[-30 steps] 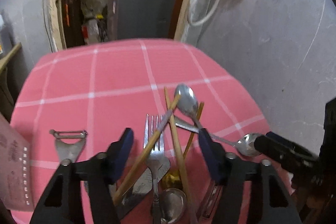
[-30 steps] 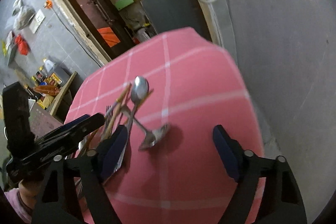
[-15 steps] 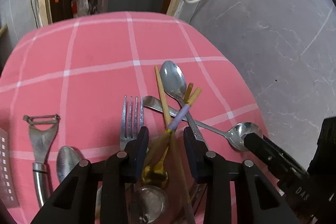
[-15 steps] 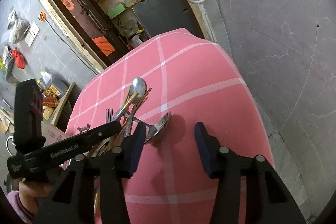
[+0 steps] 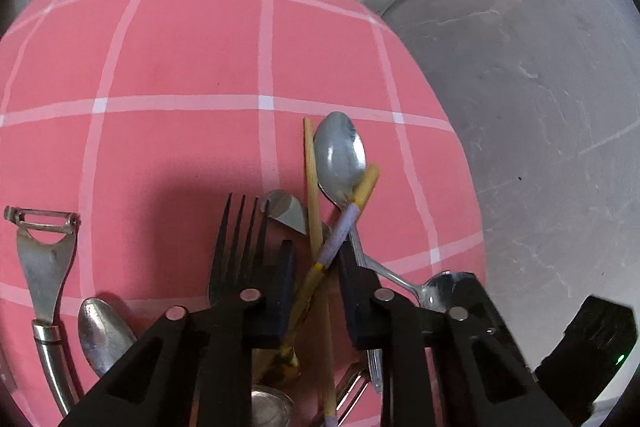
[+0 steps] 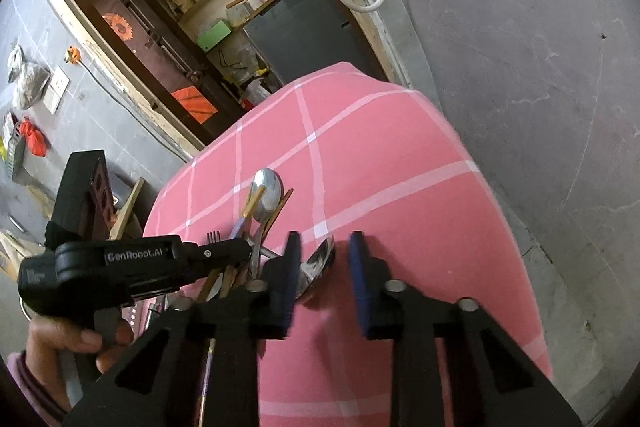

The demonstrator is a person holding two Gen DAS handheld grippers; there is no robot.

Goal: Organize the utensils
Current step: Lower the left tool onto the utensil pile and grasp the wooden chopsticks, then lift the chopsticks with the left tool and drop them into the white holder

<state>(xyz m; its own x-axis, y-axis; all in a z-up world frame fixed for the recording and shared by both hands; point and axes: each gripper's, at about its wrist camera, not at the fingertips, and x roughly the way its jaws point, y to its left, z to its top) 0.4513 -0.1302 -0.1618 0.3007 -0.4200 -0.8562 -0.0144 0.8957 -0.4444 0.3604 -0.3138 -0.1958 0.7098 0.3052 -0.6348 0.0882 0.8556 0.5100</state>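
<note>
Purple-banded chopstick [image 5: 343,227] between left tool's [image 5: 316,279] narrowed jaws

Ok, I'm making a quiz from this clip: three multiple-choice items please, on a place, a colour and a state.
1. The peeler lies: A) left of the fork B) right of it C) on top of it.
2. The tablecloth is: A) blue B) pink with white lines C) plain green.
3. The fork: A) stands in a cup B) hangs off the edge C) lies flat.
Key: A, the peeler sits at far left; B, pink checks show; C, its tines rest on the cloth.
</note>
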